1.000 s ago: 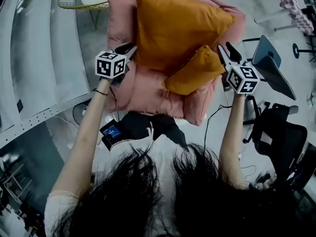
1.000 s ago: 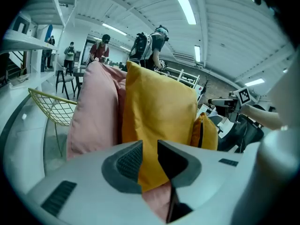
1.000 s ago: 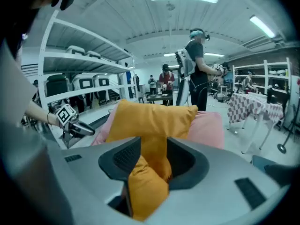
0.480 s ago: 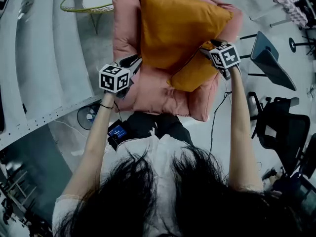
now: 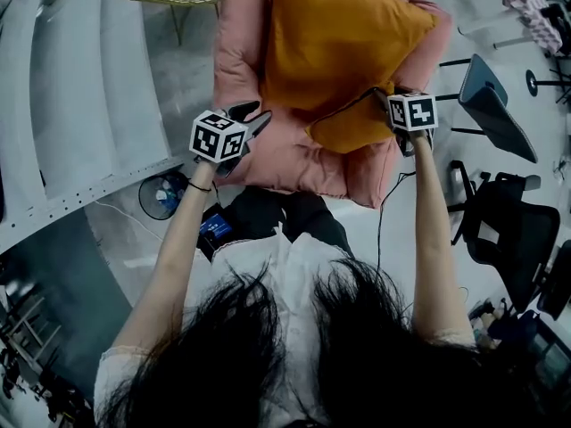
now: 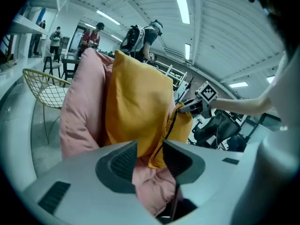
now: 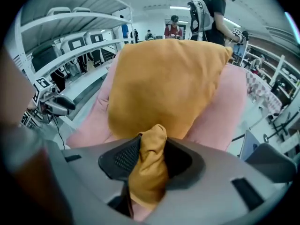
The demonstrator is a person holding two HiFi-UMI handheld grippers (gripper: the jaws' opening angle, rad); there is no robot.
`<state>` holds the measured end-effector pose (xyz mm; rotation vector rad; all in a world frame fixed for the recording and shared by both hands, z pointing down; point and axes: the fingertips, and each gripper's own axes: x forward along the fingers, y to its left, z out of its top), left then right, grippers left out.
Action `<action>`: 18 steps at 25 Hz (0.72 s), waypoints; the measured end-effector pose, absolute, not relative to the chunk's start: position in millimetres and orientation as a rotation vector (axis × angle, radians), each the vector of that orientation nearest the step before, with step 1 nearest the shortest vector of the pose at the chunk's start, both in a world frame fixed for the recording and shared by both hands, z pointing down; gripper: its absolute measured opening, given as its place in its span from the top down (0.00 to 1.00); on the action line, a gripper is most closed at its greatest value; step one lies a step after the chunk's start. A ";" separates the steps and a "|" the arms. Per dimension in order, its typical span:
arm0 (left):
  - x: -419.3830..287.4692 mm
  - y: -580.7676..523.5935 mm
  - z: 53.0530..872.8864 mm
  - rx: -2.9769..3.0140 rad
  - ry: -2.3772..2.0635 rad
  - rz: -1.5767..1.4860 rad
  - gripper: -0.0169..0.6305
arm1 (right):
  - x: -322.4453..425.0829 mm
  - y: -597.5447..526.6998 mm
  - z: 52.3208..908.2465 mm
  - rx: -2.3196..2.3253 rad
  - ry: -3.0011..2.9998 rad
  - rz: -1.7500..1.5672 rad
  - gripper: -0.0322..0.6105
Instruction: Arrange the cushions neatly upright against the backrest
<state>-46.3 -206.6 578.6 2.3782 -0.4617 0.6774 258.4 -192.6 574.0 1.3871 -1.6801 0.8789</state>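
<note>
The right hand-held gripper (image 7: 149,159), its jaws just closing, pinches a corner of the small orange cushion (image 5: 352,125). That cushion lies on the pink armchair (image 5: 285,159) in front of the big orange cushion (image 5: 343,38), which leans on the backrest. The left hand-held gripper (image 6: 150,156), its jaws just opening, stands narrowly apart around pink seat fabric.

The head view is dim and underexposed, with a cold bluish cast. The person's hair (image 5: 294,355) along the bottom of the frame is a near-black mass without detail. Both gripper views are brighter and evenly lit from overhead. A ceiling light strip (image 6: 180,3) at the top centre of the left gripper view glares white. Fisheye distortion bends the shelves (image 7: 70,22) at the upper left of the right gripper view. The corners fall to black, and the small orange cushion (image 7: 149,168) nearest the lens looks slightly soft.
</note>
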 end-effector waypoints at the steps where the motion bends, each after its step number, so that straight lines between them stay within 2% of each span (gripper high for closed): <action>1: -43.7 -199.4 585.8 2.373 -0.425 0.706 0.71 | 256.9 -188.2 571.8 1.407 -1.684 0.877 0.70; 4: -35.4 -176.9 607.6 2.374 -0.323 0.814 0.62 | 249.0 -173.2 560.2 1.465 -1.719 0.887 0.73; 10: -15.7 -139.3 643.4 2.432 -0.138 1.073 0.56 | 231.8 -128.5 520.7 1.564 -1.807 0.947 0.75; 18: 16.8 -141.0 650.7 2.520 -0.080 1.124 0.47 | 211.8 -98.0 431.2 1.663 -1.989 0.915 0.76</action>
